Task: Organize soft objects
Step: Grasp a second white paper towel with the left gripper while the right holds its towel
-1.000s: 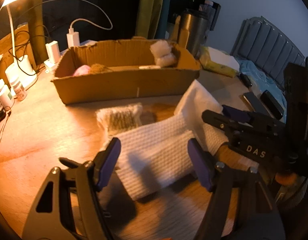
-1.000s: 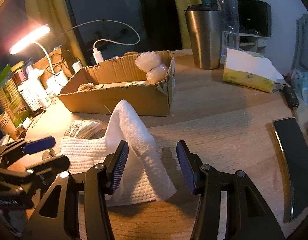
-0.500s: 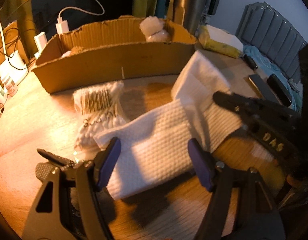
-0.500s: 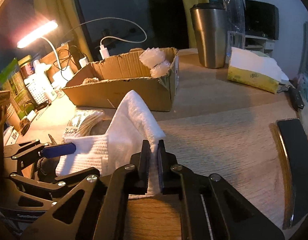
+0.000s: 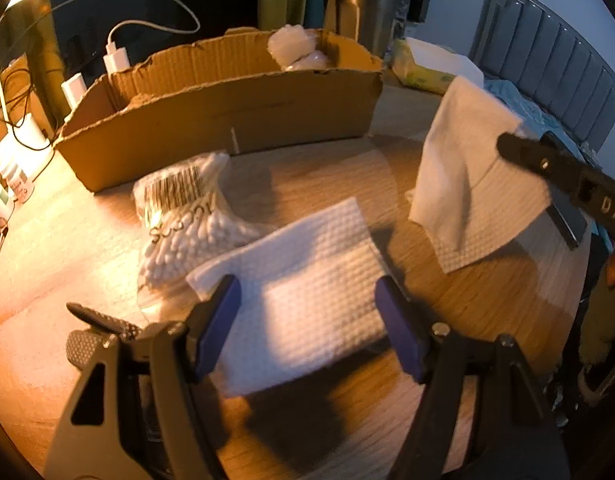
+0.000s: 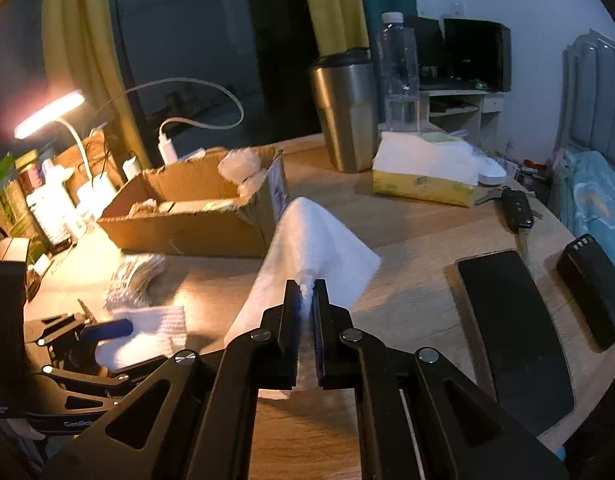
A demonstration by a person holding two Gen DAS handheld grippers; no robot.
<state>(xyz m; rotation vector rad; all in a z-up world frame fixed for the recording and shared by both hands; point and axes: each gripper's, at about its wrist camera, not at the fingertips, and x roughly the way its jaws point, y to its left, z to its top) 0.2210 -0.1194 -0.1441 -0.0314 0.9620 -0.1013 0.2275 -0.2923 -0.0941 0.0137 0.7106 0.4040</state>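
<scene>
Right gripper (image 6: 306, 300): your jaws are pinched tight on an edge of the lifted white cloth (image 6: 307, 248). You hold it by one edge, so the rest hangs free as a peaked drape, off the table (image 6: 419, 240).
Left gripper (image 5: 307, 320): your jaws stand wide apart, one either side of the folded white cloth (image 5: 307, 280) lying flat on the table. The pads do not seem to press it; nothing is held.
Why so: judging by the layout, one claw carries a piece while the other lines up to take the next.
Lifted cloth: white, waffle-textured, limp; it creases into a tent from the pinch point and hangs to the right of the folded one.
Folded cloth: same dimpled weave, a neat rectangle at the near edge of the table.
Cotton swab bag (image 5: 187, 216): clear bag with a barcode, lying left of the folded cloth and touching it.
Cardboard box (image 5: 227, 120): open, at the far side, already holding a crumpled plastic bundle (image 5: 295, 46); it looks like the place for the soft things.
</scene>
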